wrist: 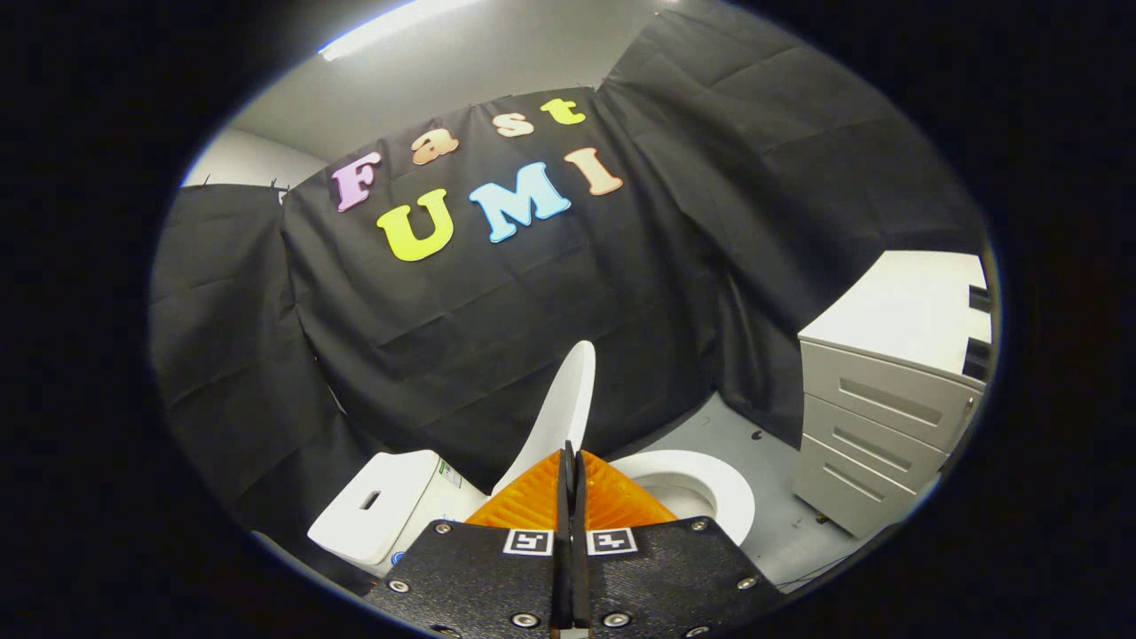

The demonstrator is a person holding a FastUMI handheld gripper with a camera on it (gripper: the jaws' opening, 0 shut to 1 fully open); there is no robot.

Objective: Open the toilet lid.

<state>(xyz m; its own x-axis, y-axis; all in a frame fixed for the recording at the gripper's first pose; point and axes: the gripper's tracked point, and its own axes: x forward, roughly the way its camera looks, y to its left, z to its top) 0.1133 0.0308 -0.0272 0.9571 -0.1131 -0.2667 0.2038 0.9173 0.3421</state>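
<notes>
Gripper [569, 457] fingers pressing together, pinching nothing. Toilet lid [559, 413] standing raised just beyond them, edge-on. Seat [710, 486] lying open beside it; tank [390, 506] and drawer cabinet [879, 426] flanking.

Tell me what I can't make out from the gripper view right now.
- Lower part of the raised toilet lid and its hinge: hidden behind the gripper, whose fingers are closed together.
- Whether the fingers pinch the lid's edge: contact is hidden.
- Near side of the toilet seat and bowl: covered by the gripper.
- Cistern label: too small.
</notes>
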